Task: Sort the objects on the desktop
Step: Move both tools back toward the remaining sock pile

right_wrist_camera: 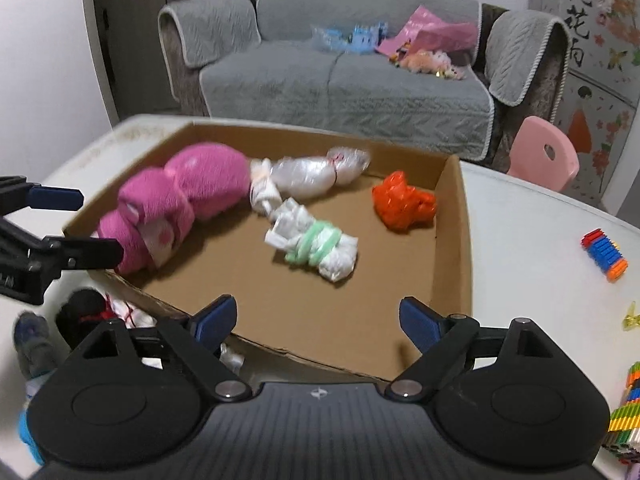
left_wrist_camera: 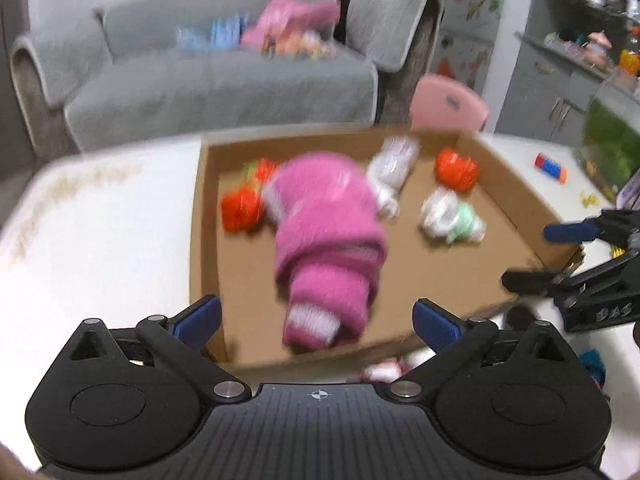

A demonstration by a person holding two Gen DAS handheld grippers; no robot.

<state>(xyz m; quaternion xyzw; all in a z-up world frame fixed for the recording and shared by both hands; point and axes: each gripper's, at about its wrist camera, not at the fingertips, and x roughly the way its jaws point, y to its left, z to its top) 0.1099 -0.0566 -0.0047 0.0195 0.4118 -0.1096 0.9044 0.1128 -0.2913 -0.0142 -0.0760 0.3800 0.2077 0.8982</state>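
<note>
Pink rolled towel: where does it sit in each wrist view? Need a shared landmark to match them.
Left wrist: pink rolled towel at centre, inside the cardboard box, straight ahead of the camera.
Right wrist: towel at left, against the box's left wall.
Shared landmark: the bag bundle tied with green.

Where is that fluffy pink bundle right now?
The fluffy pink bundle lies inside the cardboard box, along its left side in the right wrist view, next to the clear plastic bag.
</note>
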